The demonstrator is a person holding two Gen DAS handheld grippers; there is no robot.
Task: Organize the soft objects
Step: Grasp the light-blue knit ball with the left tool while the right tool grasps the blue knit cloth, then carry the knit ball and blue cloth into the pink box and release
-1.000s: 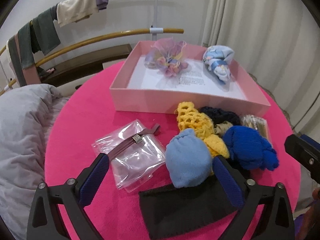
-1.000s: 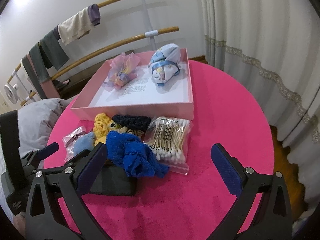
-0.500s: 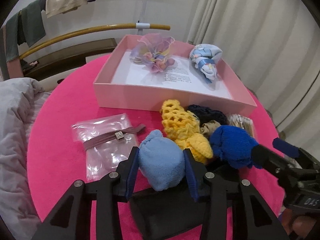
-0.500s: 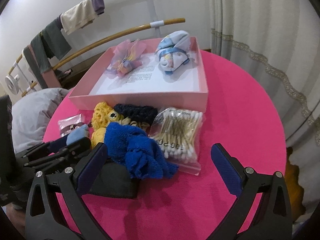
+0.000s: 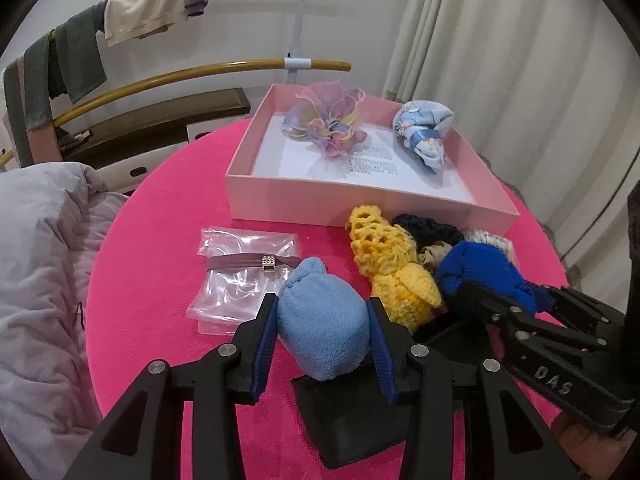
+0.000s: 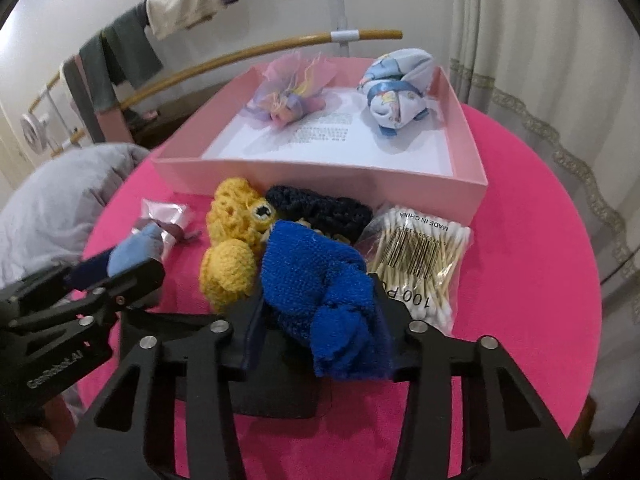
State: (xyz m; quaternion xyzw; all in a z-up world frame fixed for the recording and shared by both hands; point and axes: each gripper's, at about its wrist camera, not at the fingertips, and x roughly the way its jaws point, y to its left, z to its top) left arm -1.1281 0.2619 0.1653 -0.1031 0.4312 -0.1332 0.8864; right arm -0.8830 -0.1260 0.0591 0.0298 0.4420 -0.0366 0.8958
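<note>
On the round pink table, my left gripper [image 5: 322, 308] is shut on a light blue fleece bundle [image 5: 320, 328], its pads squeezing both sides. My right gripper [image 6: 318, 300] is closing and its pads press on a dark blue knitted cloth [image 6: 312, 272]. Between these two lie a yellow crochet piece [image 5: 388, 264] and a navy knit piece [image 5: 428, 228]. Both held items rest over a flat black pad [image 5: 352, 420]. Behind them, an open pink box [image 5: 360, 204] holds a pastel scrunchie [image 5: 328, 124] and a blue-and-white printed bundle [image 5: 424, 136].
A clear bag with a mauve band [image 5: 240, 276] lies left of the light blue bundle. A pack of cotton swabs [image 6: 420, 264] sits right of the dark blue cloth. A grey duvet [image 5: 40, 260] borders the table's left. Rails with hung clothes [image 5: 80, 52] and curtains stand behind.
My left gripper closed on the light blue bundle a half second ago and holds it. My right gripper came down and its wide jaws closed onto the dark blue cloth.
</note>
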